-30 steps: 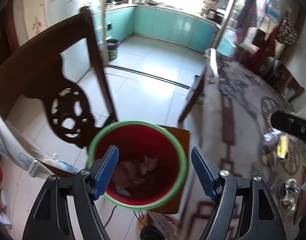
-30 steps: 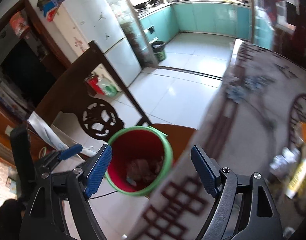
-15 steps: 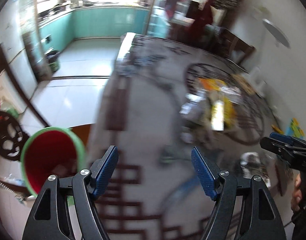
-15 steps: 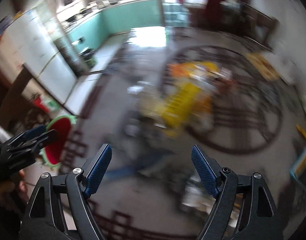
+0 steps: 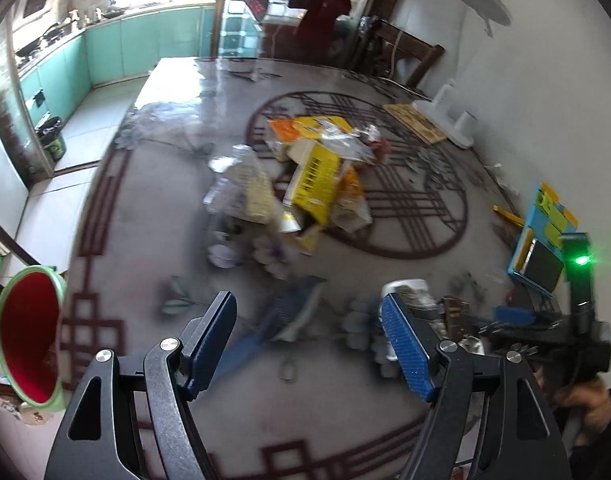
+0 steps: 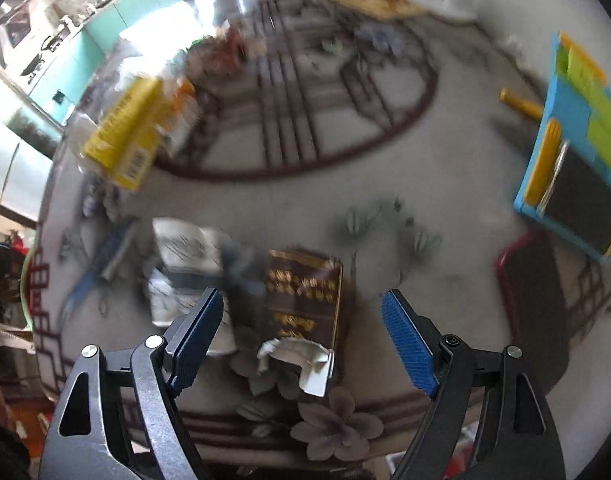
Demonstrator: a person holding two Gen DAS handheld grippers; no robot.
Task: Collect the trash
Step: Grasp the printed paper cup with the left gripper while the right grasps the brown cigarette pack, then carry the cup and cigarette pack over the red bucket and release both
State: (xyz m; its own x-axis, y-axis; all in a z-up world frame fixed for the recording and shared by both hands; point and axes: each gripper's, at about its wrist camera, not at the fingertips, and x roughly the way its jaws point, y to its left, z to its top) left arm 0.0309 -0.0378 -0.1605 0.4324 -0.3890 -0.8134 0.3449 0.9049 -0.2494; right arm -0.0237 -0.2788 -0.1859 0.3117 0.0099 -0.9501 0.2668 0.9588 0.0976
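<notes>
Both claws are held spread and empty. The left gripper (image 5: pixel 309 340) hangs over the patterned table (image 5: pixel 145 208), with nothing between its pads but a printed blue bird. The right gripper (image 6: pixel 301 338) is pointed steeply down over a dark brown carton (image 6: pixel 305 300).

Trash is found in two places. In the left wrist view a pile (image 5: pixel 301 176) lies at 12 o'clock from the claw: a yellow box (image 5: pixel 315 176), crumpled clear plastic and an orange packet. In the right wrist view the brown carton, torn open at its near end, lies between the jaws, nearer the 9 o'clock finger. A white printed package (image 6: pixel 185 256) is seen at 10 o'clock, touching or just beside it; blur prevents a firmer call.

The bin (image 5: pixel 29 336), red inside with a green rim, is seen at 9 o'clock in the left view, off the table edge.

Judged step: the brown carton is to be picked by the right claw.
- The carton should be centred between the pads before closing.
- The long sides should be gripped across the intact middle, not the torn flap.
- The white package should be kept out of the pinch.

Gold characters are printed on the carton and a barcode on the yellow box; neither can be read.
</notes>
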